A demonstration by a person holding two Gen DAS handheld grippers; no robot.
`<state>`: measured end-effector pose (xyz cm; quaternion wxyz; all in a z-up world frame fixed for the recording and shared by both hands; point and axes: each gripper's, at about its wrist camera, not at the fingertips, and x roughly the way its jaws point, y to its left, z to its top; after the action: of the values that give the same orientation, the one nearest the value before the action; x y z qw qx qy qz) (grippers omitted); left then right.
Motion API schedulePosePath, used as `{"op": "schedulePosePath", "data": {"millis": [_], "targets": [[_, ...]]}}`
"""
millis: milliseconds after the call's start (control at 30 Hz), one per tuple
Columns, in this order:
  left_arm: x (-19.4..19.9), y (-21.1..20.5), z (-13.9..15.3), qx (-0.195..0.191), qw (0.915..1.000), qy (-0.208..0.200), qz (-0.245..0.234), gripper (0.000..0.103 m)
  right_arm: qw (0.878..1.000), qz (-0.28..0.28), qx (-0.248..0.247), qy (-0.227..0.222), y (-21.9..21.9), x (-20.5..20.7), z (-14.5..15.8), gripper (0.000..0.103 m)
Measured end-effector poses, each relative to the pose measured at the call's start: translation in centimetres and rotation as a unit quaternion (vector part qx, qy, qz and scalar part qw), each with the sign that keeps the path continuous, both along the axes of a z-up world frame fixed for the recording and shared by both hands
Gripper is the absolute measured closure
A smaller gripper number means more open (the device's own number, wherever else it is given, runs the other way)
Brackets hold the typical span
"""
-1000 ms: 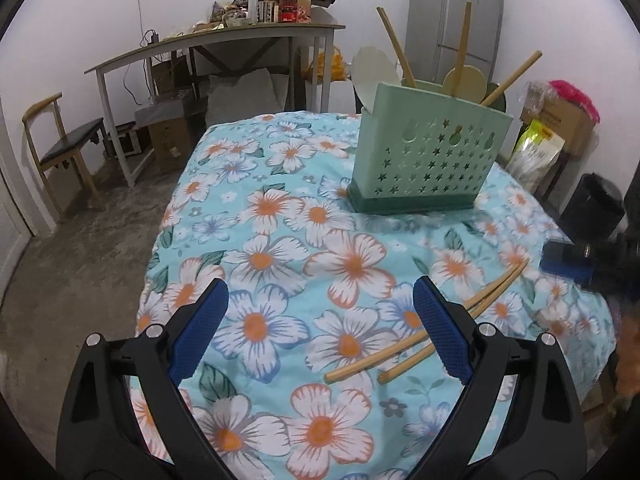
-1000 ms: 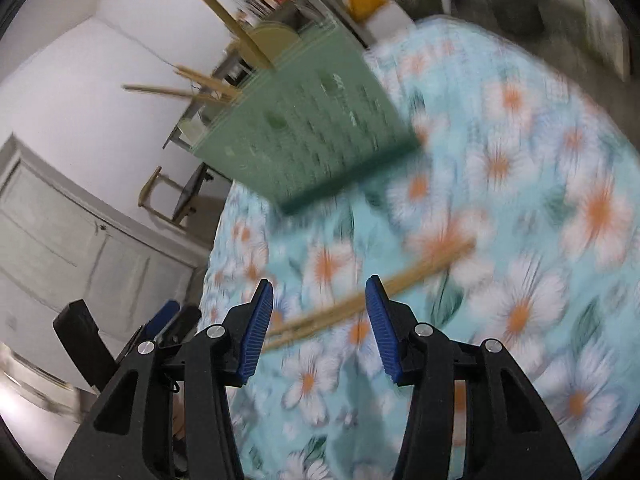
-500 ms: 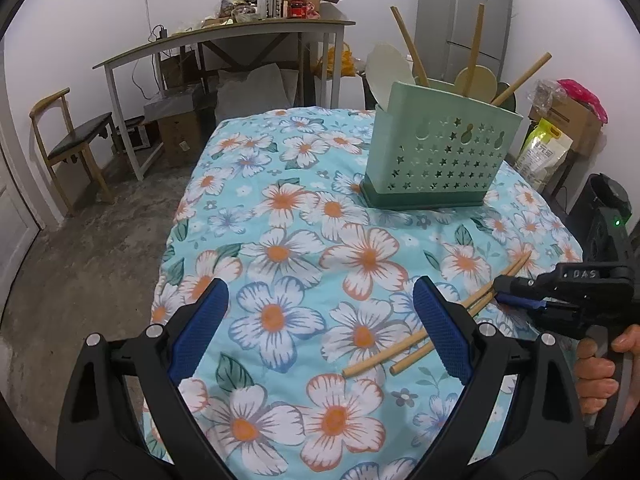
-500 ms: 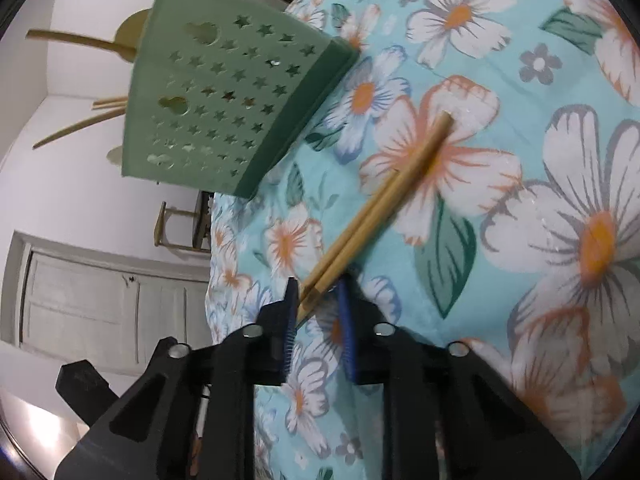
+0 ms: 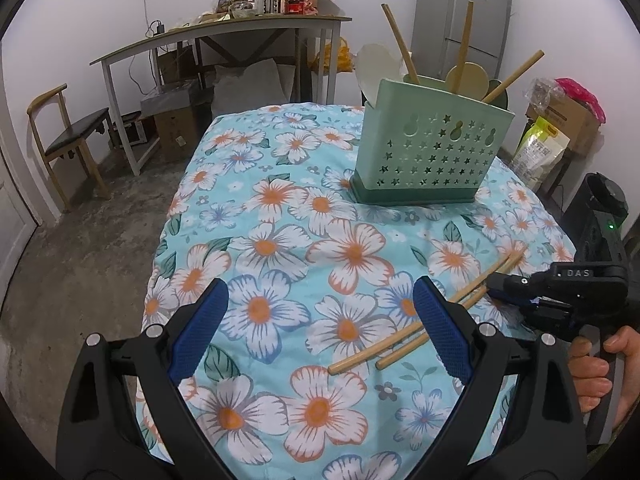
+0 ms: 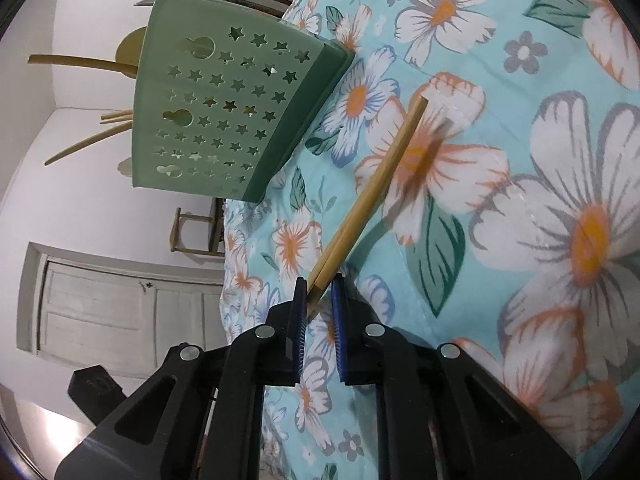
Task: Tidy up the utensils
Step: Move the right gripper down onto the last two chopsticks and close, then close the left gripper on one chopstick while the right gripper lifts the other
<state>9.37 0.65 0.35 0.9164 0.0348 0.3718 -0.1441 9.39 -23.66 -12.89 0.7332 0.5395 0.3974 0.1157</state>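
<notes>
A pair of wooden chopsticks (image 5: 404,338) lies on the floral tablecloth (image 5: 280,248). My right gripper (image 6: 320,292) is shut on one end of the chopsticks (image 6: 372,188); it also shows in the left wrist view (image 5: 496,286) at the right. A green utensil holder (image 5: 428,160) with star cut-outs stands at the back of the table, holding wooden utensils and chopsticks; it also shows in the right wrist view (image 6: 224,116). My left gripper (image 5: 316,320) is open and empty above the table's front part, its right finger over the chopsticks.
A grey desk (image 5: 224,36) with clutter and a wooden chair (image 5: 68,136) stand at the back left. A fridge (image 5: 468,12) and boxes with bags (image 5: 556,128) stand at the back right. The table's left edge drops to a concrete floor (image 5: 80,248).
My right gripper came down to the chopsticks' end and closed on it. My left gripper stayed open and drew back slightly.
</notes>
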Motion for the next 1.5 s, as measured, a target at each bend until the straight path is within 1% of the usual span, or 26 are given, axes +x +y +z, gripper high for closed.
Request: {"op": "schedulePosePath", "data": {"millis": [167, 267, 367, 467, 533, 567, 600, 733, 933, 1033, 1067, 1167, 1300, 1367, 1400, 1467, 1500], "targets": [[0.3, -0.4, 0.0, 0.008, 1.0000, 0.003, -0.001, 0.013, 1.000, 0.006, 0.011, -0.001, -1.6, -1.7, 0.1, 0.091], [0.6, -0.9, -0.1, 0.011, 0.9999, 0.004, -0.005, 0.013, 1.000, 0.000, 0.004, -0.002, -3.1, -3.2, 0.4, 0.092], [0.7, -1.7, -0.4, 0.013, 0.9998, 0.009, -0.011, 0.013, 1.000, -0.004, -0.014, 0.000, -4.6, -4.2, 0.7, 0.091], [1.0, -2.6, -0.7, 0.014, 0.9996, 0.019, -0.019, 0.013, 0.999, -0.012, -0.035, 0.008, -5.8, -4.6, 1.0, 0.087], [1.1, -3.1, -0.9, 0.016, 0.9994, 0.020, -0.023, 0.013, 0.999, -0.019, -0.046, 0.010, -6.3, -4.5, 1.0, 0.081], [1.1, -3.5, -0.9, 0.019, 0.9993, 0.020, -0.025, 0.013, 0.999, -0.021, -0.045, 0.008, -6.4, -4.5, 1.0, 0.077], [1.0, -3.7, -1.0, 0.020, 0.9992, 0.020, -0.027, 0.013, 0.999, -0.022, -0.044, 0.006, -6.4, -4.3, 0.9, 0.075], [1.3, -4.7, -1.3, 0.030, 0.9986, 0.022, -0.036, 0.013, 0.999, -0.024, -0.043, 0.011, -6.2, -3.7, 0.3, 0.075], [2.1, -6.2, -1.3, 0.034, 0.9980, 0.022, -0.048, 0.013, 0.999, -0.039, -0.029, 0.010, -6.3, -2.9, 0.0, 0.077], [2.3, -7.4, -1.4, 0.039, 0.9971, 0.021, -0.061, 0.013, 0.998, -0.049, -0.025, 0.011, -6.6, -2.7, -0.3, 0.084], [2.2, -7.7, -1.4, 0.041, 0.9968, 0.021, -0.065, 0.013, 0.998, -0.052, -0.024, 0.013, -6.7, -2.7, -0.5, 0.089], [2.0, -9.3, -1.7, 0.046, 0.9943, 0.019, -0.094, 0.013, 0.999, -0.052, -0.015, 0.008, -7.0, -2.7, -0.8, 0.091], [1.7, -11.1, -1.7, 0.041, 0.9892, 0.016, -0.140, 0.014, 0.999, -0.040, -0.023, -0.001, -7.0, -2.6, -0.7, 0.091], [1.7, -12.1, -1.7, 0.032, 0.9850, 0.016, -0.169, 0.021, 0.999, -0.032, -0.023, -0.003, -7.1, -2.6, -0.7, 0.091], [1.7, -12.6, -1.7, 0.031, 0.9831, 0.018, -0.179, 0.029, 0.999, -0.029, -0.023, -0.004, -7.0, -2.5, -0.6, 0.091], [1.9, -13.6, -1.9, 0.031, 0.9788, 0.026, -0.201, 0.038, 1.000, -0.021, -0.022, -0.007, -7.0, -2.5, -0.6, 0.091], [2.2, -14.3, -2.1, 0.028, 0.9755, 0.034, -0.216, 0.045, 1.000, -0.018, -0.021, -0.008, -7.0, -2.5, -0.6, 0.091]]}}
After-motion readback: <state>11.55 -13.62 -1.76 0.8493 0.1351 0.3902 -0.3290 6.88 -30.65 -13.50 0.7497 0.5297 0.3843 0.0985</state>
